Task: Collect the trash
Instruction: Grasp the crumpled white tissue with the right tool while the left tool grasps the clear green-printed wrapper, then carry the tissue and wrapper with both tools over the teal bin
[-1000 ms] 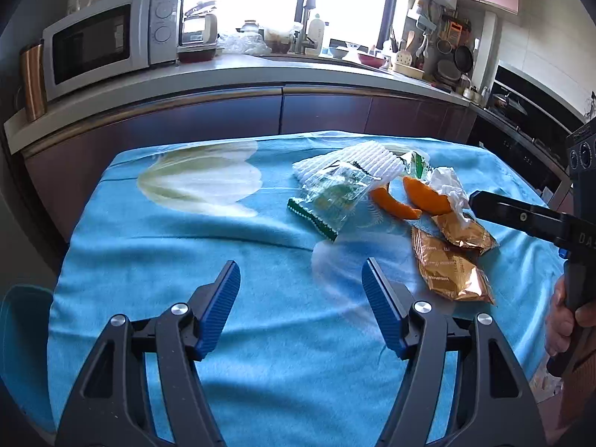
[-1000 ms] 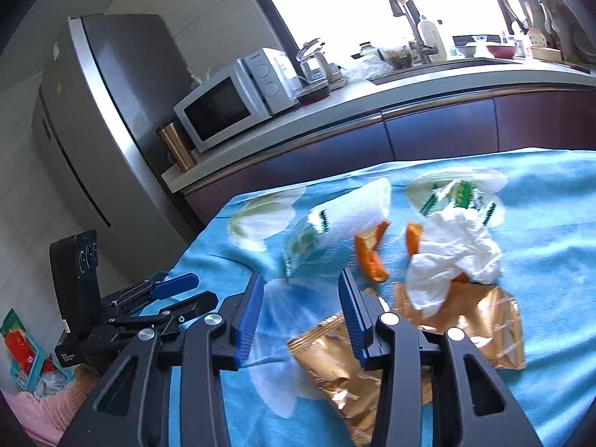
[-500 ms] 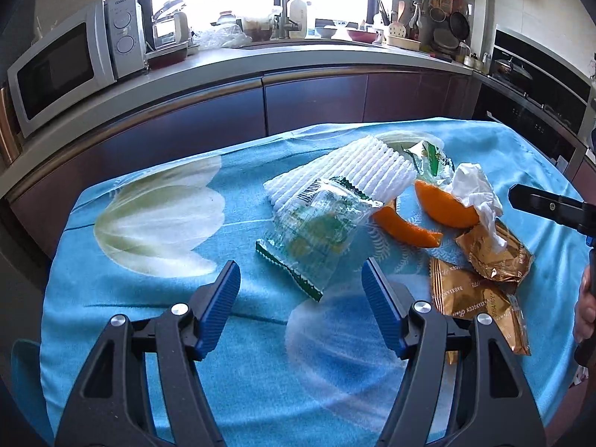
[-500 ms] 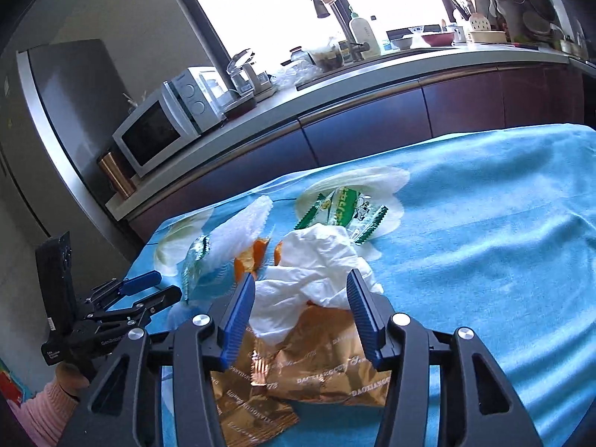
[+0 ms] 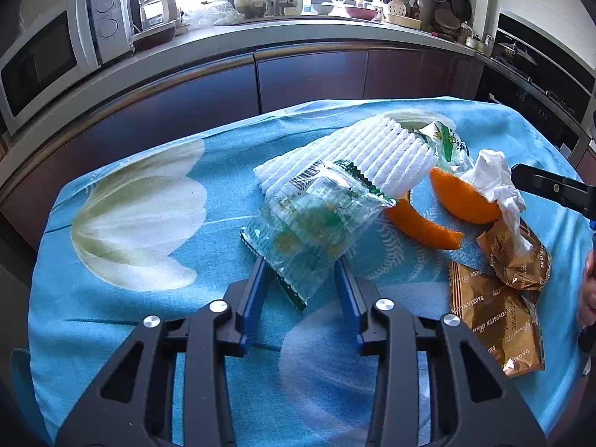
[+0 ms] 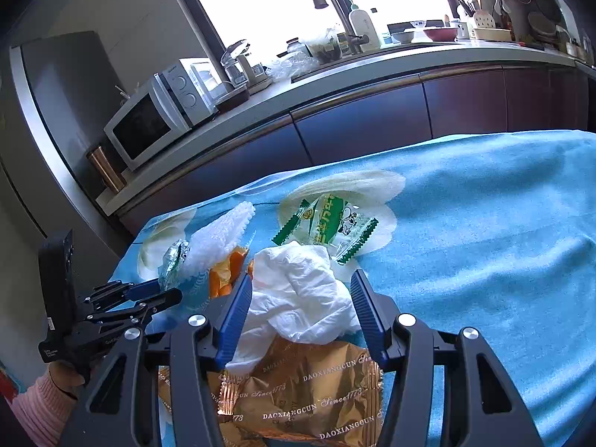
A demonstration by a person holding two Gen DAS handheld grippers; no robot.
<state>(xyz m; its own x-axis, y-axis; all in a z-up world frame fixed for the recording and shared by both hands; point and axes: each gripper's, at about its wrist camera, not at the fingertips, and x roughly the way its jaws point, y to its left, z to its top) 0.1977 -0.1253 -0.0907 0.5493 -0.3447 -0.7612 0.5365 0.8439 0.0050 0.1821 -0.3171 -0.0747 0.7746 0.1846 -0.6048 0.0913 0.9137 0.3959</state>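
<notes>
Hidden, cropped and unreadable parts

The clear green wrapper [image 5: 316,223] covers the near end of the white foam sleeve [image 5: 357,156] and one tip of an orange peel [image 5: 421,223]; the crumpled tissue [image 6: 298,298] hides much of the gold packet [image 6: 309,391], which the lower edge cuts off. The right gripper [image 5: 551,186] is cropped at the frame's side, so whether its jaws touch the tissue is unclear there.

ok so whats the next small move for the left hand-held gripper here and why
Probably close it. The left hand-held gripper is open, and the near end of the clear plastic snack wrapper with green edges already lies between its blue fingers on the blue flowered tablecloth. Squeezing now should pinch that end so the wrapper can be lifted.
</notes>
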